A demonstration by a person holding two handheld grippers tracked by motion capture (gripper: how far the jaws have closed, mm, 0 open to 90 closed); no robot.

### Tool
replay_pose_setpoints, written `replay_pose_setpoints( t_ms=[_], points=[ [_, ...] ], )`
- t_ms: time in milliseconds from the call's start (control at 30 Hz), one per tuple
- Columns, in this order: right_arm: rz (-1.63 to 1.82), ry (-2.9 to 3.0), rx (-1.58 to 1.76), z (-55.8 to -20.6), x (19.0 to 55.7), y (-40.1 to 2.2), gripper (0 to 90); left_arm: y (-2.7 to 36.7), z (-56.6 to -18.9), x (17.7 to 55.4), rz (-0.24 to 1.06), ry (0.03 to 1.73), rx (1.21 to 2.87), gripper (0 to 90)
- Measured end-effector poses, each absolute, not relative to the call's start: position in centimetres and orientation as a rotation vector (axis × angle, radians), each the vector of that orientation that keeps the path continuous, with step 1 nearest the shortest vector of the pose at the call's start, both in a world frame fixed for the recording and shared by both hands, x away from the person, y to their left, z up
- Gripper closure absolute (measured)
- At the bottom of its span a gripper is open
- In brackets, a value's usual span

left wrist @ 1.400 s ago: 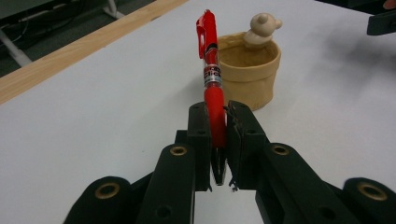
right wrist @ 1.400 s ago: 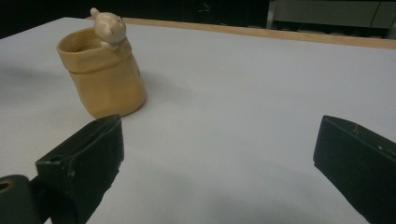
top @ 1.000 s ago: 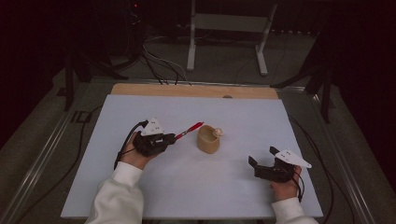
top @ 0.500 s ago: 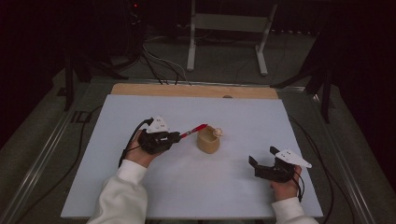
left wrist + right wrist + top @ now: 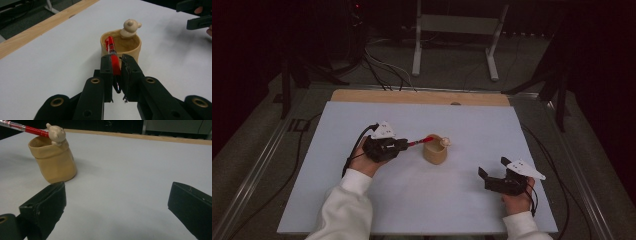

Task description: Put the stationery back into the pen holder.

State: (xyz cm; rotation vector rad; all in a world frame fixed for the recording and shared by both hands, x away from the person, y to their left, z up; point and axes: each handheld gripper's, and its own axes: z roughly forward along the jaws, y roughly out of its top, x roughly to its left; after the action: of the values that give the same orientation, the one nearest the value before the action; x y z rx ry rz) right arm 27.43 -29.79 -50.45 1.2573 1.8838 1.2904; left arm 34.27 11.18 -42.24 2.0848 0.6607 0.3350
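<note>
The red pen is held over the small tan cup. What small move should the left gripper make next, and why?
Probably tilt the pen tip downward into the cup before letting go. The left gripper is shut on the pen, whose tip sits just over the near rim, nearly level, so releasing now might drop it outside.

I saw a bright red pen (image 5: 111,53) with a printed band, possibly black and white, too blurred to read. The cup (image 5: 121,45) was tan, its little figure (image 5: 130,27) paler cream. The table (image 5: 412,200) looked pale blue-white with a light wood edge (image 5: 412,96). My left gripper (image 5: 117,75) was black, with brass-coloured rivets; sleeves (image 5: 347,205) white.
</note>
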Motion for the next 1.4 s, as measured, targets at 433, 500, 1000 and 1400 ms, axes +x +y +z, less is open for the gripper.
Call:
replay_pose_setpoints(
  t_ms=[433, 500, 1000, 1400],
  points=[
    [1.289, 1.885, 1.257, -50.5, 27.4, -29.8, 2.1, 10.7, -42.0, 34.8, 0.327, 0.662, 2.062, 80.7],
    [1.289, 1.885, 1.257, -50.5, 27.4, -29.8, 2.1, 10.6, -42.0, 34.9, 0.325, 0.661, 2.061, 80.6],
    [1.29, 1.888, 1.265, -50.5, 27.4, -29.8, 2.1, 9.7, -41.9, 35.6, 0.324, 0.665, 2.049, 80.6],
    [1.288, 1.89, 1.268, -50.5, 27.4, -29.8, 2.1, 8.9, -42.3, 35.9, 0.314, 0.666, 2.042, 80.0]
  ],
)
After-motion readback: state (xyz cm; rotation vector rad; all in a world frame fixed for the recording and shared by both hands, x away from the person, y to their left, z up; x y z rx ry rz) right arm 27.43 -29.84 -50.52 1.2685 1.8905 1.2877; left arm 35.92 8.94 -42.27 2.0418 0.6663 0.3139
